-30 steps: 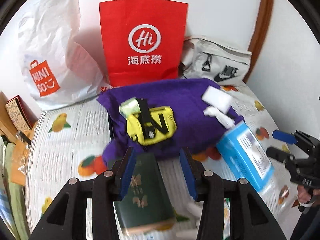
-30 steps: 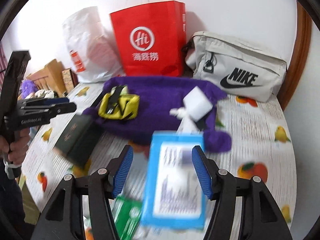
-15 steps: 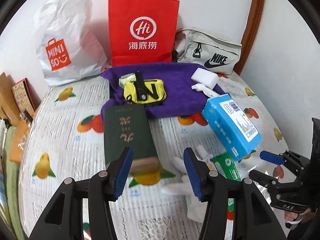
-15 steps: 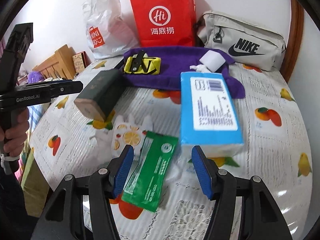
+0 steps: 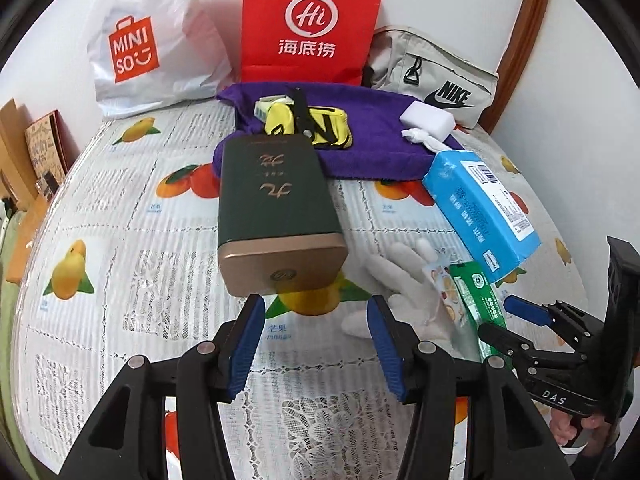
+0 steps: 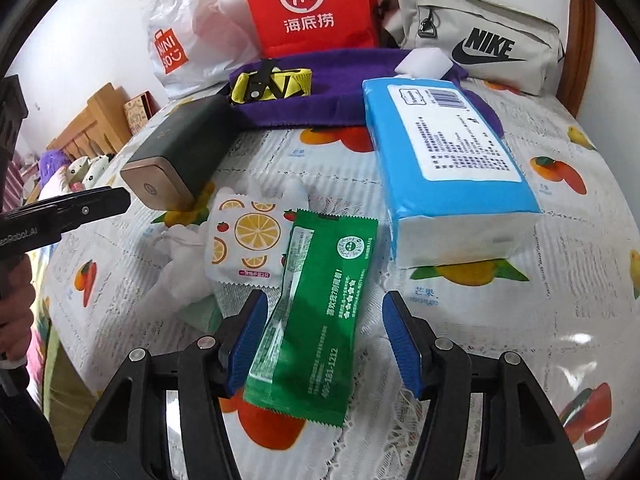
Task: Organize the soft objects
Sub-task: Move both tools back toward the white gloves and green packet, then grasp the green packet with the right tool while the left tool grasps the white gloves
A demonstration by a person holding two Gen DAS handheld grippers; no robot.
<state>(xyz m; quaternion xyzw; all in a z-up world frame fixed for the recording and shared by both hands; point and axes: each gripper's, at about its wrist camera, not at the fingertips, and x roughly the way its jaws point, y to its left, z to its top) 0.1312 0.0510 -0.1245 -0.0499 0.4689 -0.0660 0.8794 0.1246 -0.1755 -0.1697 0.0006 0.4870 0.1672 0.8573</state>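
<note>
Green sachet (image 6: pixel 316 308) lies flat on the tabletop (image 6: pixel 560 320), its near end between the blue pads of the right gripper (image 6: pixel 322 340); pads stand wide, clear of it, nothing held. Its top left corner overlaps a white citrus-print packet (image 6: pixel 244 236), which sits on a crumpled white glove (image 6: pixel 176 252). Just right of the sachet: blue tissue pack (image 6: pixel 444 148), label up, far end touching a purple towel (image 6: pixel 320 92).

On the towel: yellow/black pouch (image 6: pixel 272 82) at left, white sponge block (image 6: pixel 426 62) at right.

Dark green box w/ gold end cap (image 5: pixel 276 208) lies lengthwise on the cloth, far end against the towel, cap facing the left gripper (image 5: pixel 316 338). That gripper hovers just short of the cap, partly open, jaws having just widened, empty.

Back row vs. the wall: white Miniso bag (image 5: pixel 148 36), red Hi paper bag (image 5: pixel 312 20), beige Nike bag (image 5: pixel 436 80).

Tabletop wears a fruit-print cloth w/ lace panels. A hand (image 6: pixel 14 320) grips the left gripper's handle at the right-wrist view's left edge.
</note>
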